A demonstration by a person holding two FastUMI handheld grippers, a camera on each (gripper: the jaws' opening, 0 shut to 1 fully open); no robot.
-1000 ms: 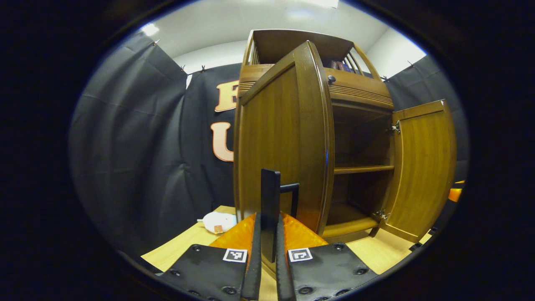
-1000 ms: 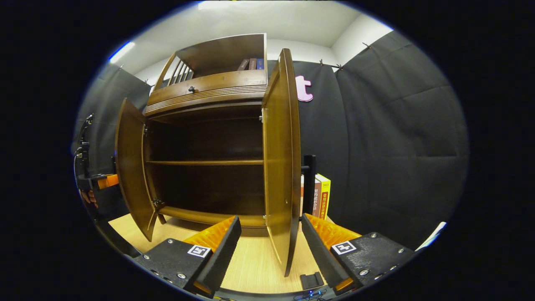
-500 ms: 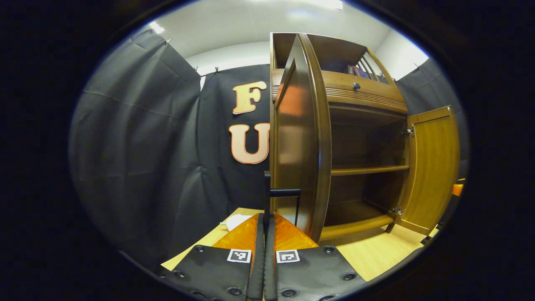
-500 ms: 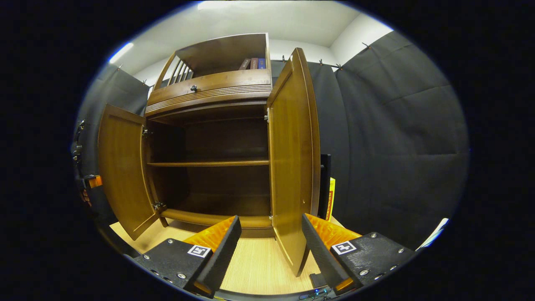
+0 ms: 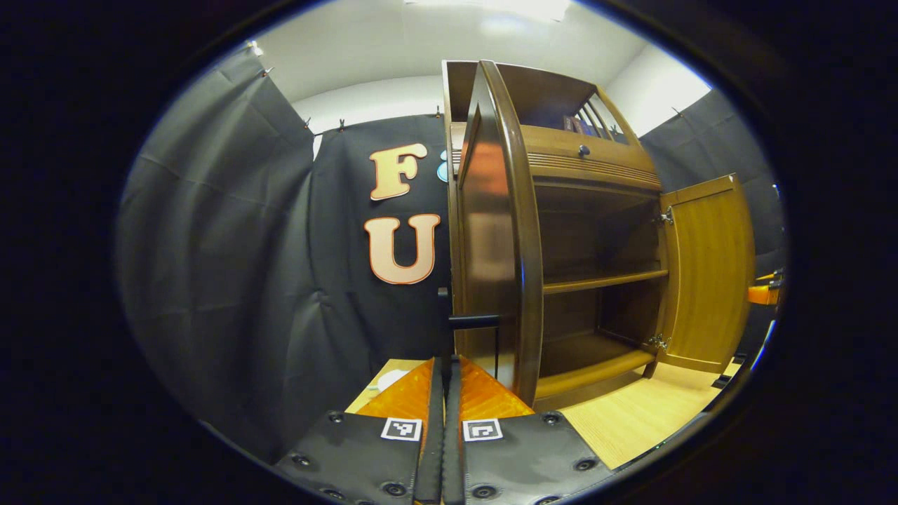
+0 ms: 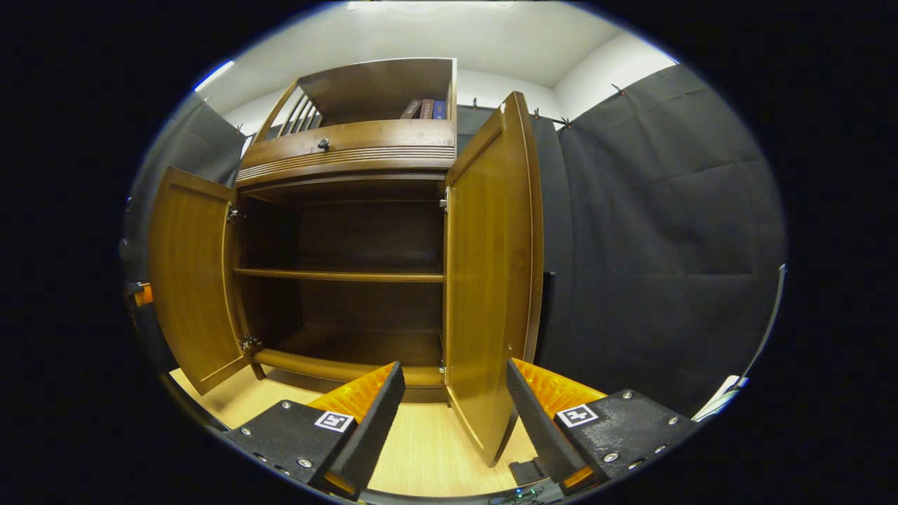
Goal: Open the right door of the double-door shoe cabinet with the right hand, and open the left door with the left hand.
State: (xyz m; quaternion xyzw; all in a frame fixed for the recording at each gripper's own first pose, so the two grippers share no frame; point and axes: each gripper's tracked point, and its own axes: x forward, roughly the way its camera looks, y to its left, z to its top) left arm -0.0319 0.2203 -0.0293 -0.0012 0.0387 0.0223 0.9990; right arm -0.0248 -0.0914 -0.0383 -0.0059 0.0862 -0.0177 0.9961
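- Left gripper (image 5: 444,382): fingers together, clamped on the upright black handle (image 5: 445,330) of the left door (image 5: 491,231), dead ahead; door swung wide.
- Right gripper (image 6: 454,393): fingers apart, bottom edge of the wide-open right door (image 6: 491,280) between them, untouched.
- Cabinet (image 6: 351,161) stands on the wooden surface's far edge.

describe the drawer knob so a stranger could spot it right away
Start at the wooden cabinet with both doors swung open. Above the dark shelves runs a ribbed drawer front, below the books. The knob is the small dark round stud on it, the only one there.
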